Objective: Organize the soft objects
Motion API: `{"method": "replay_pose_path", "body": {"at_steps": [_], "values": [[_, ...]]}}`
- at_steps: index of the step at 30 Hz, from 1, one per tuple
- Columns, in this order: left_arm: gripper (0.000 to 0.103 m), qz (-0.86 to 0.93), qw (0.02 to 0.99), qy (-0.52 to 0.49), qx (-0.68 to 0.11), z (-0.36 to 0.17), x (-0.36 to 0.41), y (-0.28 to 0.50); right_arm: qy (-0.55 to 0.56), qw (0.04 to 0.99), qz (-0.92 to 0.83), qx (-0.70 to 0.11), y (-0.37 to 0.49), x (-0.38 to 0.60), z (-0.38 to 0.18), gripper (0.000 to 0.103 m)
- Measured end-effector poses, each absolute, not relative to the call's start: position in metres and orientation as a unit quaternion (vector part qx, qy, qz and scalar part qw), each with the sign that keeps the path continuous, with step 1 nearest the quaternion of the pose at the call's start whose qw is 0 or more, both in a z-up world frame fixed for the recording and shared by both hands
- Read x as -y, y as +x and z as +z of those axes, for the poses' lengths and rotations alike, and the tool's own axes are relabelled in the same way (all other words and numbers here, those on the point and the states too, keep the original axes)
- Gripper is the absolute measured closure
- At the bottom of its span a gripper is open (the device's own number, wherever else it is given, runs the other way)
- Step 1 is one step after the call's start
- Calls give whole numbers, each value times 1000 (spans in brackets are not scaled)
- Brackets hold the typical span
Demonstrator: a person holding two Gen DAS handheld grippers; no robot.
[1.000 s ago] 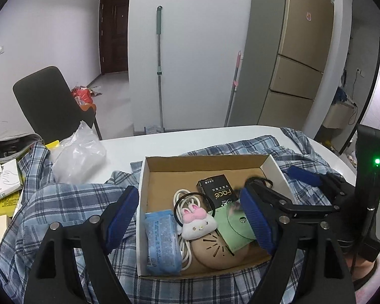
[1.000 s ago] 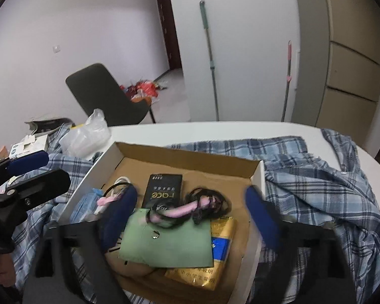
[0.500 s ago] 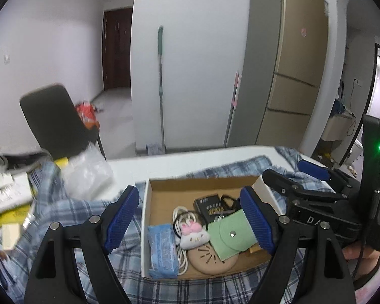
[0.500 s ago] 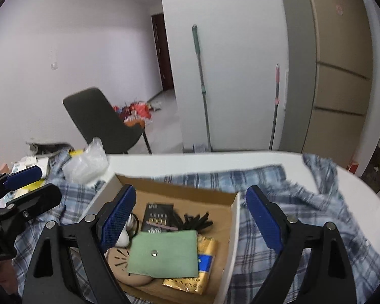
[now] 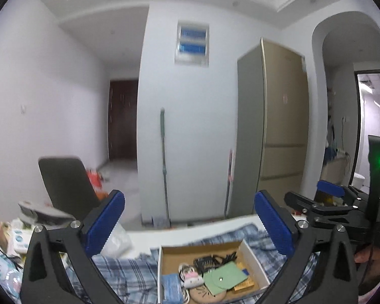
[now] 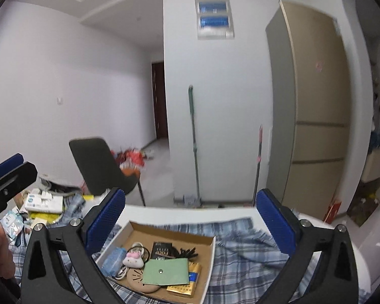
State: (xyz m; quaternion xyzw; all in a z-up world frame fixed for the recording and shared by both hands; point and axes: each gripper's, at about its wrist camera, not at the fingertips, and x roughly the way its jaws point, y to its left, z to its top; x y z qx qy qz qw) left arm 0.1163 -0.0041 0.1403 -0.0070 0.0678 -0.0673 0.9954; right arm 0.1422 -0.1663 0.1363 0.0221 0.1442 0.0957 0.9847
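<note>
With the left gripper [image 5: 190, 224] and right gripper [image 6: 190, 224] both opening wide on nothing, the plaid shirt [image 6: 243, 240] lies spread on the table under the cardboard box [image 6: 169, 230], so clear that box before gathering cloth.

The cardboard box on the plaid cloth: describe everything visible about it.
The cardboard box is a shallow, open, lidless tray, brown inside with white outer walls. It lies flat on the blue plaid cloth covering the table. Inside it lie a green pouch, a black packet, a blue pack and cables. Nothing grips it.
</note>
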Motion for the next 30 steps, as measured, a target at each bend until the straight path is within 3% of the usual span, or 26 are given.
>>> {"method": "replay_pose_path", "body": {"at_steps": [8,14,21,30], "values": [[0,-63,998,20,1,167,6,40,34,994,92,-49,60,179,177,0],[0,-53,998,10,26,153,1,-12,32,995,92,-17,14,178,181,0],[0,-60,998,3,36,107,-8,-47,37,995,96,-4,-16,178,139,0],[0,-37,999,-12,15,24,-24,-36,17,995,96,-13,-24,173,54,0]]}}
